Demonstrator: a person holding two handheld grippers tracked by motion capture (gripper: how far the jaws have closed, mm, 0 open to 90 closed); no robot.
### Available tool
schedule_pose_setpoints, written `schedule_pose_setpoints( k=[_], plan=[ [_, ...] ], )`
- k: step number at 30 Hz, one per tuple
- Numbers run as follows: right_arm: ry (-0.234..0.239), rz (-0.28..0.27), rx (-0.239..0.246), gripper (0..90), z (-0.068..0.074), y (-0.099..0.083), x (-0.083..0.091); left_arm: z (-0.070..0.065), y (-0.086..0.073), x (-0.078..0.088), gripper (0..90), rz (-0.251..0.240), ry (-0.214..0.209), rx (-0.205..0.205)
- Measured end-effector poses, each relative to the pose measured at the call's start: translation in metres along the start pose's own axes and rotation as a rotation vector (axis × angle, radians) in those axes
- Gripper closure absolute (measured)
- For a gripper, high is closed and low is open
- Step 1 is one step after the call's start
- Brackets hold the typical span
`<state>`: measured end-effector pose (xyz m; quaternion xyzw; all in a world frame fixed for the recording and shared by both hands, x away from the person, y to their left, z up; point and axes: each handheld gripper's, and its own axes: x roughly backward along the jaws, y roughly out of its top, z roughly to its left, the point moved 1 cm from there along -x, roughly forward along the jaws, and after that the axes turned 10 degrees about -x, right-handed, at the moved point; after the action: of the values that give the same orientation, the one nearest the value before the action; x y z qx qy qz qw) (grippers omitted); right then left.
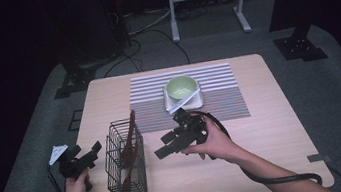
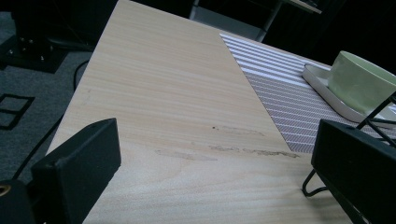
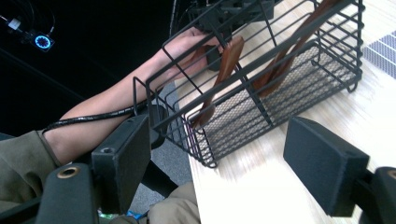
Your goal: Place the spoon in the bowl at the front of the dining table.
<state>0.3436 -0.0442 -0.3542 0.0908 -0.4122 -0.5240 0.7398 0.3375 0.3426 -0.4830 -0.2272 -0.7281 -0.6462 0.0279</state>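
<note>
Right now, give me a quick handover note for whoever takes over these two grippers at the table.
Left gripper: open, empty, just left of the wire basket.
Right gripper: open, empty, just right of the basket, jaws pointing at it.
Basket stands upright near the front edge, with two wooden utensils inside.
Green bowl sits on a white tray on the striped mat.
Nothing gripped yet; the utensils are untouched, and taking hold of them or the basket looks like what is left.
</note>
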Motion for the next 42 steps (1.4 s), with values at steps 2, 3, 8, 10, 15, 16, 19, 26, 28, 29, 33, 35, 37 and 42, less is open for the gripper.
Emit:
schedule_pose_setpoints(
  k=[2,3,8,10,15,16,19,26,28,29,33,35,37,42],
  plan=[
    [0.009,0.008,0.002,22.9,0.001,0.004,-0.002,0.000,0.000,0.000,0.5,0.000,0.001,-0.003],
    [0.011,0.012,-0.002,22.9,0.002,0.005,-0.003,0.000,0.000,0.000,0.5,0.001,0.001,-0.004],
    [0.012,0.016,0.011,22.9,0.006,0.015,-0.009,-0.001,0.000,0.000,0.5,0.003,0.001,-0.008],
    [0.011,0.022,0.013,23.0,0.008,0.018,-0.012,-0.001,0.000,0.000,0.5,0.003,0.001,-0.008],
    [0.001,0.042,0.012,24.1,0.010,0.026,-0.022,-0.001,0.000,0.000,0.5,0.003,-0.001,-0.010],
    [-0.002,0.048,0.012,24.1,0.010,0.027,-0.024,-0.001,0.000,0.000,0.5,0.003,-0.001,-0.009],
    [-0.003,0.056,0.007,25.9,0.010,0.030,-0.029,-0.001,0.000,-0.001,0.5,0.004,-0.002,-0.009],
    [-0.013,0.073,0.005,27.1,0.008,0.034,-0.039,-0.001,0.000,0.000,0.5,0.004,-0.001,-0.008],
    [-0.016,0.076,0.001,28.0,0.006,0.036,-0.041,-0.001,0.000,-0.001,0.5,0.004,-0.002,-0.009],
    [-0.020,0.075,-0.002,30.2,0.005,0.038,-0.042,-0.001,0.000,-0.001,0.5,0.004,-0.002,-0.009],
    [-0.035,0.072,-0.016,31.9,0.002,0.041,-0.044,-0.002,0.000,-0.001,0.5,0.003,-0.003,-0.010],
    [-0.045,0.071,-0.016,33.4,0.001,0.042,-0.045,-0.001,0.000,-0.001,0.5,0.002,-0.006,-0.009],
    [-0.043,0.072,-0.021,37.3,0.001,0.043,-0.046,-0.002,0.000,-0.001,0.5,0.002,-0.007,-0.011],
    [-0.047,0.072,-0.022,43.1,0.002,0.046,-0.051,-0.002,0.000,-0.001,0.5,0.003,-0.006,-0.013]
  ],
)
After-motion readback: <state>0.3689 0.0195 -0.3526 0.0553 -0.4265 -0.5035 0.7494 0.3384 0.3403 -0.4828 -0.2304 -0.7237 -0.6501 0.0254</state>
